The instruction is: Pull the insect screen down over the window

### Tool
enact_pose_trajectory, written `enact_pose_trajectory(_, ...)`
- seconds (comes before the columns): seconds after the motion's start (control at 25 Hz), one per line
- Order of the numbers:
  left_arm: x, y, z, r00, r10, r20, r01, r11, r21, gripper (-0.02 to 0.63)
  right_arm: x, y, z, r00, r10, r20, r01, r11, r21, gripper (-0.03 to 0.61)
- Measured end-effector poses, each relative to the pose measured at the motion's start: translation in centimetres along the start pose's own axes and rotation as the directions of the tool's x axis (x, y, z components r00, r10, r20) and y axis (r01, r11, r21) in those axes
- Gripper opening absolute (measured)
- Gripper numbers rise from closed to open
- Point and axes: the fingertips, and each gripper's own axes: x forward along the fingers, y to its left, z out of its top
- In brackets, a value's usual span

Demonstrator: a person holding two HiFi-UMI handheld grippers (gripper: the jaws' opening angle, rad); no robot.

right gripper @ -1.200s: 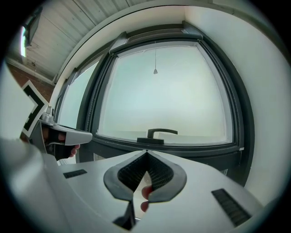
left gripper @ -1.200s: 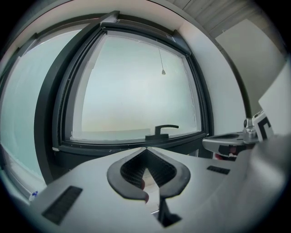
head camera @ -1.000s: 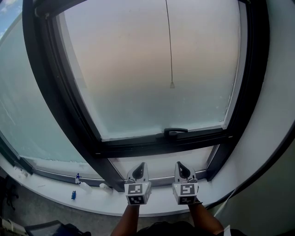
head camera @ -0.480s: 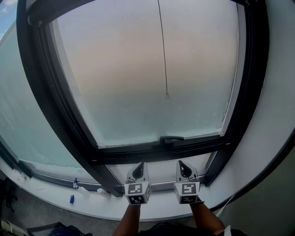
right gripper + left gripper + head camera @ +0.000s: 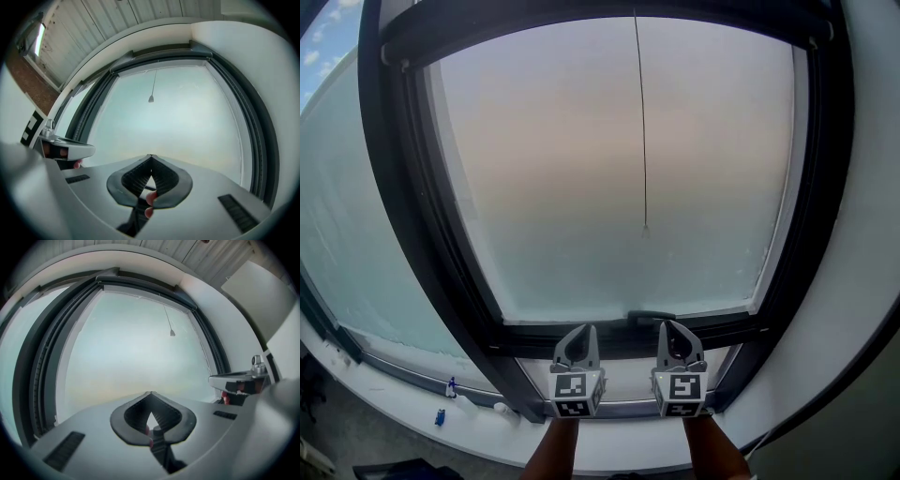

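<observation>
No insect screen over the frosted pane yet; judged rolled up inside the dark cassette bar (image 5: 609,21) across the top of the black-framed window (image 5: 398,187). For bringing it down, only one handle on offer: a thin dark pull cord with a small pale knob (image 5: 645,228) at its end. Hanging straight down the middle of the pane, long axis vertical. Up and ahead of both tools, well apart from either.

Nearer to the right tool (image 5: 668,326) than to the left tool (image 5: 581,329). In the right gripper view, knob (image 5: 151,99) almost straight above the closed tips. In the left gripper view, knob (image 5: 172,333) off to the right of them. Both tools pinched fully together, tips meeting, nothing gripped. Likely next: lifting the right one further and opening it round the knob.

Against a second ago: both tools risen, tips now level with the black window handle (image 5: 652,317) on the lower frame bar, before well beneath it. Knob lower in the head view, cassette bar newly in sight. Jaws closed then as now.
</observation>
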Motion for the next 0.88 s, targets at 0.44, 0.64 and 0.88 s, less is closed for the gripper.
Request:
enact_pose_trajectory(0.44, 2.2, 4.7, 12.0, 0.970, 0.079, 0.232, -0.098, 0.993, 0.071, 0.002, 2.7, -4.3, 11.1, 0.965, -0.061, 0.254, 0.063, 0.998, 0.002, 0.003)
enact_pose_trajectory(0.64, 3.0, 5.2, 18.9, 0.939, 0.073, 0.337, -0.141, 0.973, 0.181, 0.002, 3.2, -6.2, 17.5, 0.928, -0.060, 0.367, 0.089, 0.994, -0.061, 0.003)
enact_pose_trajectory(0.88, 3.2, 5.5, 26.0, 0.895, 0.055, 0.443, -0.198, 0.938, 0.285, 0.002, 2.2, -7.8, 24.6, 0.866, -0.077, 0.495, 0.135, 0.987, -0.083, 0.003)
